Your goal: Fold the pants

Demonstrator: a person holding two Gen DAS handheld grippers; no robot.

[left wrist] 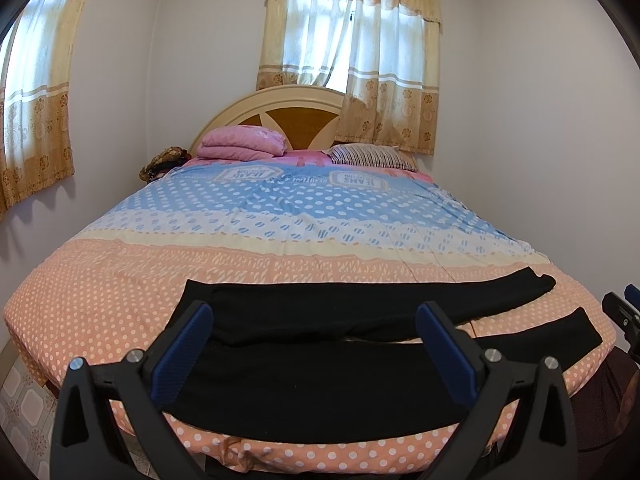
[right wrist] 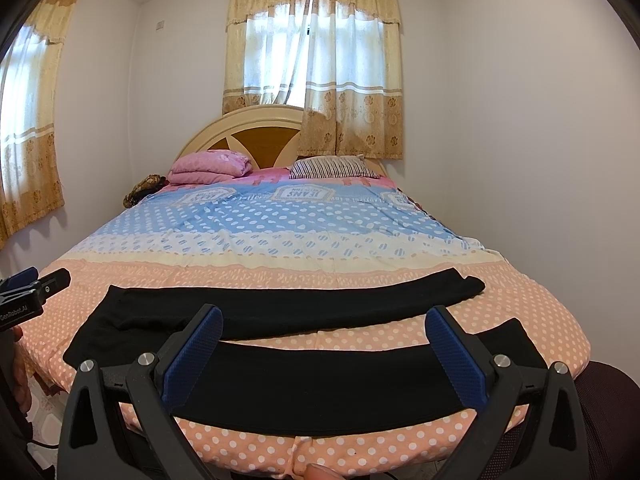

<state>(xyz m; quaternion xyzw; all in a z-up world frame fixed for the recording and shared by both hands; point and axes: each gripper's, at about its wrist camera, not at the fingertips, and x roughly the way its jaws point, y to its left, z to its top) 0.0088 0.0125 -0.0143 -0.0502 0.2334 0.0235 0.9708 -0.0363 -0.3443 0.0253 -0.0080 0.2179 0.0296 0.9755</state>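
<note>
The headboard is partly hidden behind the hanging curtain.

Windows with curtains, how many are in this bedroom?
2: one window behind the headboard, another window on the left wall. Others may lie out of view.

"GenRobot.AI" on left tool body; upside-down "JEANS" badges printed on bedspread.

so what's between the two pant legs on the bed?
Only a bare strip of the dotted bedspread, clearest in the right wrist view. The far leg and near leg join at the left and spread apart to the right.
</note>
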